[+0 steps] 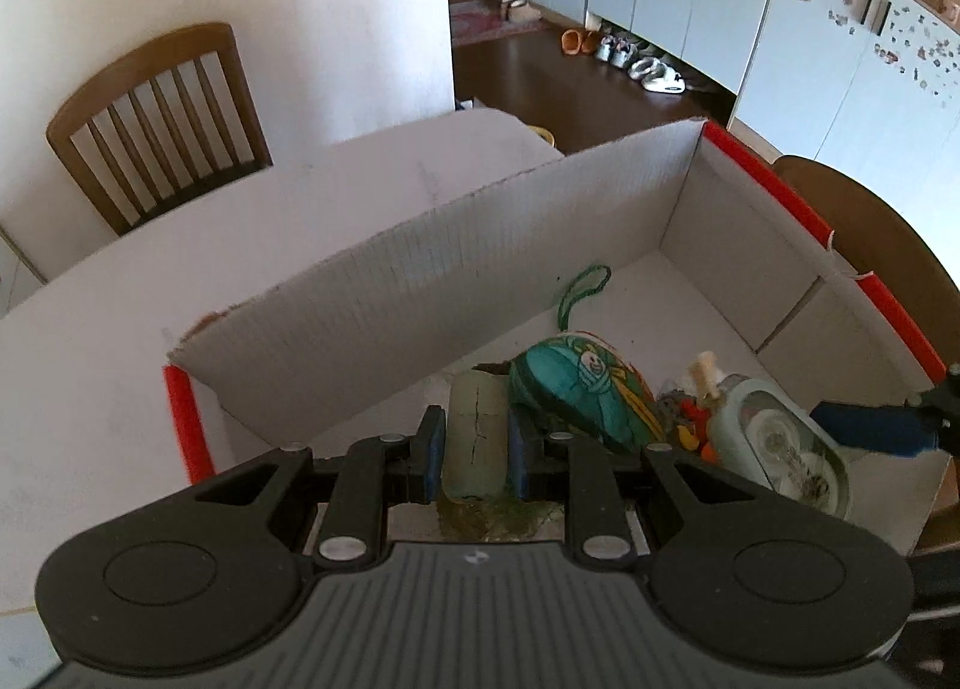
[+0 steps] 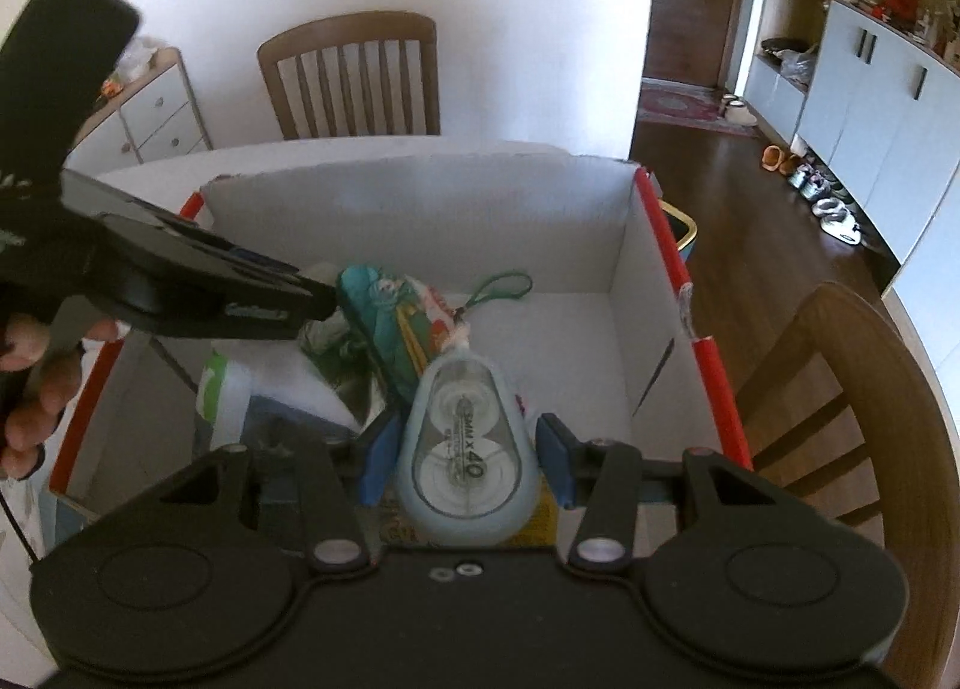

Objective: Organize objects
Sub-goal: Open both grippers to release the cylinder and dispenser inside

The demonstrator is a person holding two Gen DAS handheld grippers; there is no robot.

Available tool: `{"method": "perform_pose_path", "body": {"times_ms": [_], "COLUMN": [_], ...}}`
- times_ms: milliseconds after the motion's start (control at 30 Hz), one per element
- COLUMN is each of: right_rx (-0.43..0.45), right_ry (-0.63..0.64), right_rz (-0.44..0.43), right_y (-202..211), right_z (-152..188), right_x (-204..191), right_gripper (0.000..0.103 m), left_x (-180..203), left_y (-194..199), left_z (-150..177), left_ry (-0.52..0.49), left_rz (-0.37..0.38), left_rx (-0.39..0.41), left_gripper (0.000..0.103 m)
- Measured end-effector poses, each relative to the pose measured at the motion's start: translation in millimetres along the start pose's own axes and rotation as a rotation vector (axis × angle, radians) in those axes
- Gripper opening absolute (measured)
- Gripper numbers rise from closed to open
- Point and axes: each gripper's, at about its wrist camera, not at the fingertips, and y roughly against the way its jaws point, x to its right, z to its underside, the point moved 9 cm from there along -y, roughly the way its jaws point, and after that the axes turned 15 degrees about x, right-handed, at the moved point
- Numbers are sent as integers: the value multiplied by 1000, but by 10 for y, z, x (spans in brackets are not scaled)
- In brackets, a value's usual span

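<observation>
An open white cardboard box (image 1: 420, 293) with red edges stands on the white table. My left gripper (image 1: 474, 440) is shut on a pale green, cracked cylinder (image 1: 474, 437), held low inside the box near its left wall. Beside the cylinder lies a teal cartoon pouch (image 1: 576, 395) with a green cord loop (image 1: 579, 287). My right gripper (image 2: 465, 452) is shut on a light blue correction tape dispenser (image 2: 465, 443), also over the box (image 2: 420, 227). The pouch (image 2: 384, 317) lies just beyond the dispenser. The left gripper (image 2: 240, 293) reaches in from the left, with a person's fingers (image 2: 30, 389) on its handle.
Small colourful bits (image 1: 690, 425) and a white-green packet (image 2: 231, 389) also lie in the box. Wooden chairs (image 1: 162, 119) (image 2: 840, 419) stand at the far side and at the right of the table (image 1: 90, 389). Beyond are a drawer unit (image 2: 156, 113) and cupboards with shoes (image 1: 636, 59) on the floor.
</observation>
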Motion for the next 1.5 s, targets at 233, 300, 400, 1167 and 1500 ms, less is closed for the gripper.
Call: {"method": "perform_pose_path", "body": {"times_ms": [233,300,400,1167,1500], "right_rx": [1,0,5,103,160], "right_ry": [26,17,4,-65,-98], "right_rz": [-9,-6,-5,4,-2], "right_y": [-16,-19,-13,412,710], "right_z": [57,68,64,-254,-348], "right_x": [-31,-18,11,-41,-189], "right_gripper": [50,51,53,54,57], "left_x": [-30,-47,-73,-162,-177], "left_y": [-83,-92,-88,716,1211], "left_z": [93,107,118,-37,-37], "left_ry": [22,37,64,139,152], "left_rz": [10,15,22,66,94], "left_rx": [-31,-35,-40,103,181], "left_gripper": [22,22,22,31,31]}}
